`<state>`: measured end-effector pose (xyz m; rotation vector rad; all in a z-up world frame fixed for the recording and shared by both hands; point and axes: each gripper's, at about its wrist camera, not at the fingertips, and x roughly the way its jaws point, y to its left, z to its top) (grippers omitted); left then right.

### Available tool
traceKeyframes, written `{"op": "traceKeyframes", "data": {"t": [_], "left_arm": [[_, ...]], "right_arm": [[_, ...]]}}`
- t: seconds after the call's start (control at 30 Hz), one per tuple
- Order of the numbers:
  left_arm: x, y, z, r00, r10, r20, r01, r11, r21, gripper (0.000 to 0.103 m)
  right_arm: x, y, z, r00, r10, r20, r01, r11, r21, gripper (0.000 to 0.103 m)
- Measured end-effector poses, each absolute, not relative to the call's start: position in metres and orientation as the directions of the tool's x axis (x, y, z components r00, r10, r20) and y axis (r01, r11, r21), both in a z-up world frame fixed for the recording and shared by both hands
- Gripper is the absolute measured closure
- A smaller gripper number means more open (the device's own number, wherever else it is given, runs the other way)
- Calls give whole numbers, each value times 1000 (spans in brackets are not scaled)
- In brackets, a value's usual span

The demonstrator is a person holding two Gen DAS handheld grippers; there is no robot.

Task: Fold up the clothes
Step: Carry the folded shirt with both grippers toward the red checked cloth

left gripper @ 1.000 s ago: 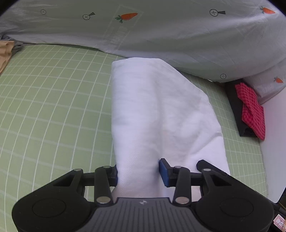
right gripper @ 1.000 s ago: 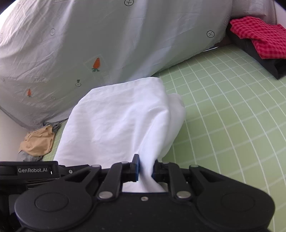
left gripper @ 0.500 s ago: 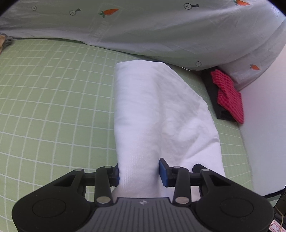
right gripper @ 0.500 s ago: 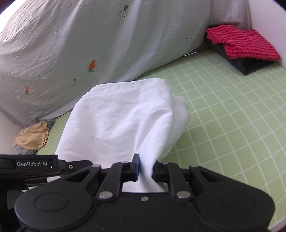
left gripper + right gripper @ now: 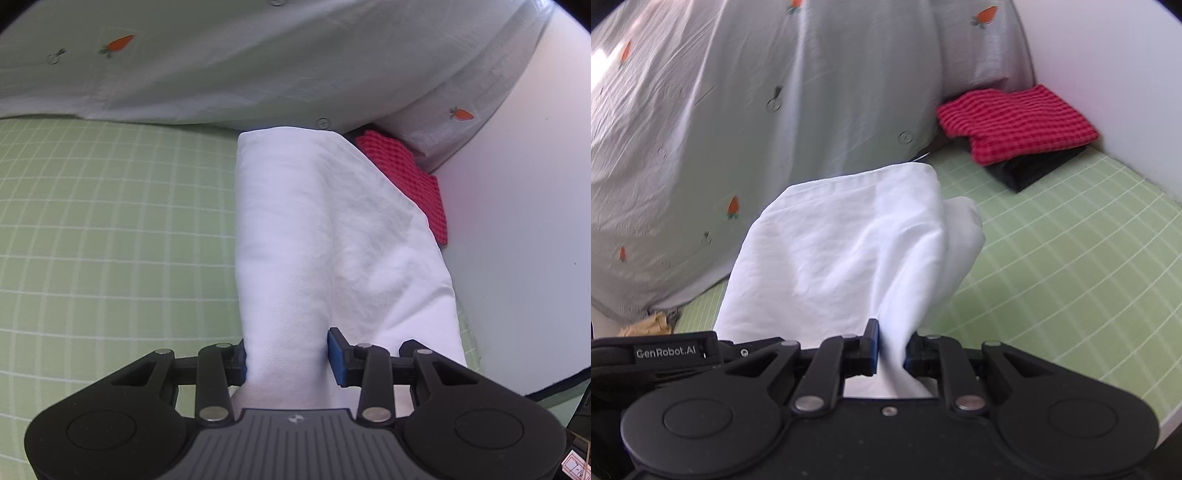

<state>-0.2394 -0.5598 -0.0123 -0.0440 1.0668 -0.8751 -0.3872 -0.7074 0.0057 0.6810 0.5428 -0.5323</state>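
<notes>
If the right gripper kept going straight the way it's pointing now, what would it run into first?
The right gripper is shut on the white garment, which fills the line ahead. Past that cloth, it would probably meet the carrot-print quilt heaped on the green checked sheet, though depth is hard to judge.

1. The left tool [image 5: 286, 360] grips a thick fold of white cloth [image 5: 325, 236] between its blue pads.
2. The cloth hangs over a green checked bed sheet [image 5: 110, 229].
3. A red checked garment [image 5: 410, 177] lies beyond, beside a carrot-print quilt [image 5: 258, 62].
</notes>
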Motion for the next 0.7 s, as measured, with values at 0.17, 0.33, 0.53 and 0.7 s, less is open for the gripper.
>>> {"op": "traceKeyframes", "data": {"t": [0.17, 0.33, 0.53, 0.7], "left_arm": [[-262, -639, -6, 232, -659, -715, 574, 686, -447, 63], [-275, -726, 4, 254, -692, -676, 571, 671, -472, 64], [-260, -821, 37, 284, -732, -619, 597, 640, -484, 64], [-216, -893, 58, 327, -765, -555, 641, 611, -464, 63]], "right_arm": [[-410, -790, 7, 761, -276, -588, 577, 702, 418, 90], [-426, -884, 16, 783, -298, -546, 551, 740, 386, 90], [-415, -983, 49, 819, -332, -469, 521, 773, 362, 90], [-379, -1060, 66, 836, -387, -389, 517, 794, 320, 89]]}}
